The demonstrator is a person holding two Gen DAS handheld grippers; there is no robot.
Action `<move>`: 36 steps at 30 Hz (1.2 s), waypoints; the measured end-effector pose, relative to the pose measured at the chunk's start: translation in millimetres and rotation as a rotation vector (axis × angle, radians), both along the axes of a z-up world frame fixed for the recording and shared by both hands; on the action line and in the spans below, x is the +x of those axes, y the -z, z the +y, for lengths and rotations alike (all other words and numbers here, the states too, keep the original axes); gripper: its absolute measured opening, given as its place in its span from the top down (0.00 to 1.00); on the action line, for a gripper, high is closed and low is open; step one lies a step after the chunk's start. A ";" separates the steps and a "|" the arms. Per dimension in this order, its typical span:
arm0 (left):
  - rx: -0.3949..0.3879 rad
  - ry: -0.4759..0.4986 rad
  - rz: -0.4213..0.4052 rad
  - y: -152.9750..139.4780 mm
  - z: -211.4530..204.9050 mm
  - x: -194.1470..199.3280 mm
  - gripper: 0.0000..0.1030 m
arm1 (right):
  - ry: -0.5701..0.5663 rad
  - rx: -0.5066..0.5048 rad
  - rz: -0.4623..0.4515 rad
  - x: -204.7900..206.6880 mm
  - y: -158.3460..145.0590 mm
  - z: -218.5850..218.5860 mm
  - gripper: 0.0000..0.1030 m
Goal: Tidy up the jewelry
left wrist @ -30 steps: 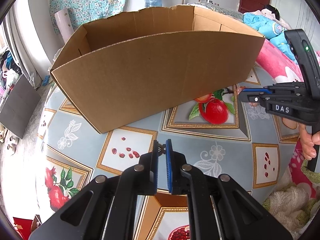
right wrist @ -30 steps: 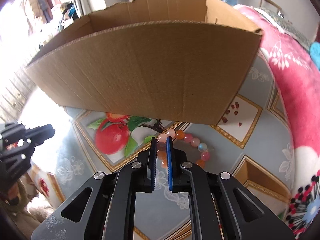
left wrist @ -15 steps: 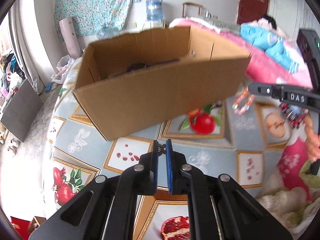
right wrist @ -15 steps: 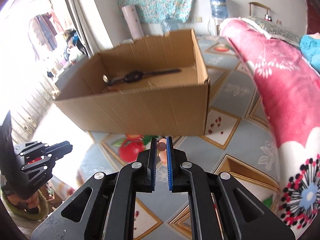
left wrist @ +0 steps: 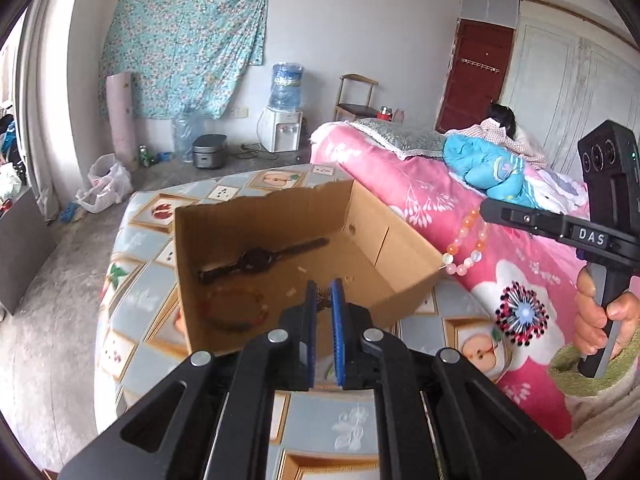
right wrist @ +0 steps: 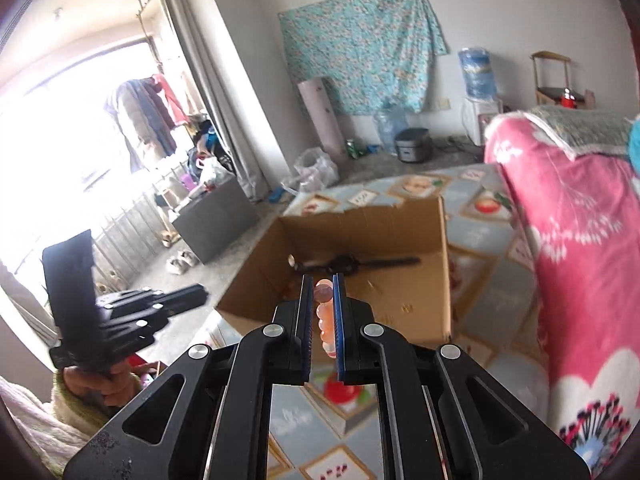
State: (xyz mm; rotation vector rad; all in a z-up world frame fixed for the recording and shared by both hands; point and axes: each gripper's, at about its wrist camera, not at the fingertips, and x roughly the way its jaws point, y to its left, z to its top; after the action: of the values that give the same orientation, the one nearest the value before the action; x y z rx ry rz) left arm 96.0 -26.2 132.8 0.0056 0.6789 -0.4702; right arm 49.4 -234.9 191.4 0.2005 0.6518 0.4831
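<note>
An open cardboard box (left wrist: 400, 256) stands on the patterned table (left wrist: 332, 420). Inside lie a dark wristwatch (left wrist: 260, 259) and a reddish bead bracelet (left wrist: 234, 309). My left gripper (left wrist: 323, 294) is raised above the box's near wall and is shut on a small dark metal trinket (left wrist: 323, 297). My right gripper (right wrist: 322, 286) is shut on a pink and orange bead bracelet (right wrist: 326, 320), which hangs from it to the right of the box in the left wrist view (left wrist: 466, 246). The box (right wrist: 400, 300) and watch (right wrist: 352, 265) also show in the right wrist view.
A pink floral quilt on a bed (left wrist: 440, 200) runs along the table's right side. The left gripper body (right wrist: 120, 304) shows at left in the right wrist view. A water dispenser (left wrist: 282, 120) and a rice cooker (left wrist: 209, 151) stand on the floor behind.
Both grippers have risen well above the table, so the box inside now shows. The right gripper has lifted the bead bracelet off the table.
</note>
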 end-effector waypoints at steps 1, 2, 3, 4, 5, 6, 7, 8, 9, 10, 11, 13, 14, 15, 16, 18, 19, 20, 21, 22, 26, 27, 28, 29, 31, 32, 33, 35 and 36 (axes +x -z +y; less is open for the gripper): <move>-0.010 0.013 0.020 3.0 -2.7 13.5 0.94 | -0.007 0.001 -0.001 11.6 -1.2 2.6 0.93; -0.018 0.018 0.043 5.5 -2.4 24.5 0.94 | -0.012 0.003 0.004 21.4 -1.4 3.5 0.93; -0.026 0.026 0.072 9.7 -3.7 36.9 0.94 | -0.023 0.009 0.017 33.6 0.0 4.5 0.93; -0.042 0.044 0.120 19.1 -5.9 53.5 0.94 | -0.038 0.018 0.040 49.0 4.2 6.5 0.93; -0.047 0.043 0.154 26.4 -7.0 64.0 0.94 | -0.047 0.022 0.063 61.5 9.2 7.9 0.93; -0.050 0.045 0.194 35.8 -7.8 76.0 0.94 | -0.056 0.024 0.085 70.9 13.6 7.6 0.93; -0.054 0.055 0.230 44.8 -8.4 86.4 0.94 | -0.062 0.027 0.110 81.4 19.5 8.8 0.93; -0.049 0.053 0.275 56.1 -8.8 97.4 0.94 | -0.069 0.034 0.144 93.6 27.3 9.7 0.93; -0.034 0.045 0.313 65.9 -9.0 105.8 0.94 | -0.071 0.040 0.185 105.9 36.1 10.2 0.93; -0.027 0.043 0.334 72.2 -9.1 110.6 0.94 | -0.072 0.042 0.211 114.3 43.2 10.3 0.93; -0.024 0.038 0.356 78.4 -8.3 115.3 0.94 | -0.071 0.041 0.231 120.5 49.5 10.6 0.93; -0.016 0.038 0.391 87.5 -7.7 119.7 0.93 | -0.069 0.040 0.264 128.7 58.1 10.5 0.93; -0.017 0.040 0.401 90.1 -6.5 120.6 0.92 | -0.067 0.040 0.273 129.7 59.6 8.7 0.93; -0.019 0.044 0.410 92.1 -5.3 120.8 0.90 | -0.065 0.039 0.282 130.0 61.0 7.7 0.93; -0.019 0.051 0.416 93.6 -4.3 120.5 0.85 | -0.063 0.039 0.290 130.7 62.5 7.1 0.93; -0.013 0.061 0.408 94.6 -2.9 116.5 0.81 | -0.042 0.025 0.292 132.2 64.4 5.8 0.93; -0.009 0.061 0.404 94.3 -1.7 115.6 0.80 | -0.039 0.024 0.299 132.5 64.5 5.2 0.93; -0.011 0.061 0.398 93.1 0.6 114.5 0.79 | -0.035 0.023 0.311 132.7 65.4 4.5 0.93; -0.021 0.055 0.385 90.6 4.5 111.8 0.79 | -0.036 0.023 0.322 133.7 66.7 4.3 0.93; -0.028 0.051 0.375 88.6 6.7 111.4 0.77 | -0.040 0.021 0.339 136.0 69.3 4.3 0.93; -0.052 0.021 0.283 74.3 19.8 101.9 0.65 | -0.070 -0.001 0.427 139.9 77.7 11.3 0.93; -0.055 0.016 0.265 71.3 21.8 100.3 0.64 | -0.080 -0.009 0.456 140.8 80.3 14.0 0.93; -0.060 0.009 0.247 68.5 24.2 98.2 0.60 | -0.085 -0.027 0.481 140.8 82.3 16.7 0.93; -0.060 0.002 0.234 66.7 25.8 97.0 0.57 | -0.082 -0.050 0.497 140.0 84.4 18.6 0.91; -0.061 -0.006 0.215 63.6 28.4 95.0 0.55 | -0.070 -0.111 0.518 136.5 84.9 22.3 0.88; -0.059 -0.007 0.209 62.8 28.9 94.6 0.53 | -0.062 -0.141 0.522 133.0 83.9 23.4 0.87; -0.057 -0.008 0.206 61.6 30.2 94.2 0.52 | -0.049 -0.167 0.518 129.5 82.7 23.6 0.87; -0.051 -0.007 0.193 59.4 30.6 91.5 0.50 | -0.015 -0.215 0.491 119.8 78.0 22.2 0.87; -0.049 -0.006 0.188 58.5 30.5 90.5 0.49 | 0.000 -0.227 0.479 115.1 75.1 20.2 0.87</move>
State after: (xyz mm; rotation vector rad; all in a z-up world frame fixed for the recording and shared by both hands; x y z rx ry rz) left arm 186.5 4.3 74.2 -0.0874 0.8512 -0.4858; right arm 164.5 -214.7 116.3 0.1002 1.1676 0.3576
